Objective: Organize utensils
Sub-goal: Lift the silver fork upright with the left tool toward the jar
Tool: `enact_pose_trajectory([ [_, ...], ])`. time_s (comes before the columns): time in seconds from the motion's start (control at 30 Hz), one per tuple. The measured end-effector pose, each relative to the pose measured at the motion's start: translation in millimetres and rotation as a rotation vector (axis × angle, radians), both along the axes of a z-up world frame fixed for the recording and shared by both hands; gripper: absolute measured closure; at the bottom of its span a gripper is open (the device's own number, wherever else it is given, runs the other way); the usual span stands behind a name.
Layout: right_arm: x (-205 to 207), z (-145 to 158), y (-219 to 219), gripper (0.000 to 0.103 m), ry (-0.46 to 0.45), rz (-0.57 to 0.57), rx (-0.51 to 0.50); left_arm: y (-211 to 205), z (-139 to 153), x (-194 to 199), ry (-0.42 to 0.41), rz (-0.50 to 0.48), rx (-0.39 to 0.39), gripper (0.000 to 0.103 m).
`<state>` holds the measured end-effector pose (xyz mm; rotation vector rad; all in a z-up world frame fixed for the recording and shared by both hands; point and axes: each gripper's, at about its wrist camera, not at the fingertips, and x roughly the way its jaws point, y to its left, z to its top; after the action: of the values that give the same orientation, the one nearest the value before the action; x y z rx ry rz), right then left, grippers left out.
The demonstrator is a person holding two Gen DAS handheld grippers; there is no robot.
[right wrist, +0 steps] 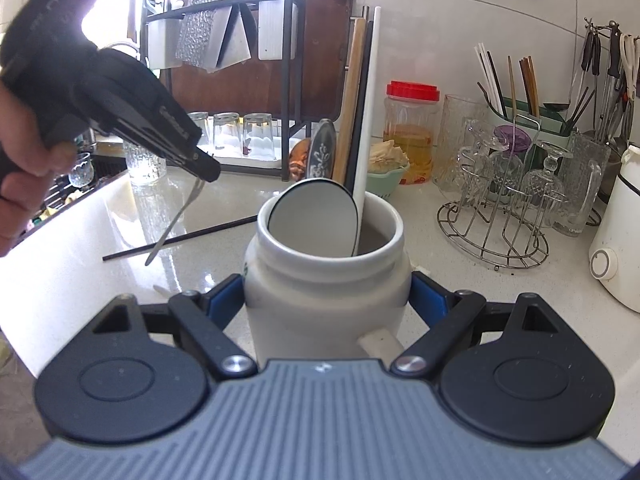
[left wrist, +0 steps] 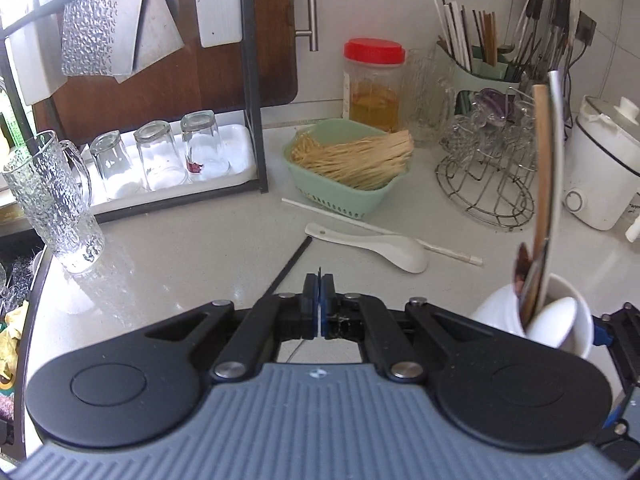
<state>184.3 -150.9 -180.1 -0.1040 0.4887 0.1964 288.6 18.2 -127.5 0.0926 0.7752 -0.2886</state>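
Right tongs (right wrist: 326, 300) clasp the white ceramic jar (right wrist: 326, 280) on the counter (right wrist: 460, 280); utensil handles lean inside it. At ten o'clock, left tongs (right wrist: 208, 172) pinch a thin metal fork (right wrist: 176, 220) above the counter. A black chopstick (right wrist: 180, 238) lies beyond. At one o'clock stands a wire glass rack (right wrist: 492, 236).

The worktop (left wrist: 180, 256) is pale stone, polished and glossy. The white jar (right wrist: 326, 292) looks like smooth glazed ceramic, as does the white spoon (left wrist: 384, 246). The small basket (left wrist: 348, 196) is matt green plastic. The stemware rack (right wrist: 494, 236) is shiny metal wire, and the textured mug (left wrist: 48, 200) is clear glass.
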Motion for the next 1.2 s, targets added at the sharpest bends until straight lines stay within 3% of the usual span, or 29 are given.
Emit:
enact_pose_trajectory([
  [0.23, -1, -1, 0, 0.013, -0.009, -0.003, 0.002, -6, 35, -21, -0.041, -0.019, -0.047, 0.102],
  [0.57, -4, -3, 1, 0.013, -0.021, -0.011, 0.009, -14, 124, -43, -0.149, -0.061, -0.221, 0.102],
  [0.77, -4, -5, 1, 0.013, -0.028, -0.012, 0.012, -23, 161, -52, -0.185, -0.105, -0.337, 0.102],
  [0.87, -5, -5, 1, 0.013, -0.029, -0.011, 0.012, -30, 166, -53, -0.175, -0.129, -0.387, 0.102],
  [1.0, -5, -6, 0, 0.013, -0.03, -0.01, 0.013, -44, 161, -54, -0.159, -0.15, -0.391, 0.102],
  [1.2, -6, -7, -1, 0.013, -0.034, -0.006, 0.016, -58, 128, -47, -0.135, -0.169, -0.404, 0.102],
])
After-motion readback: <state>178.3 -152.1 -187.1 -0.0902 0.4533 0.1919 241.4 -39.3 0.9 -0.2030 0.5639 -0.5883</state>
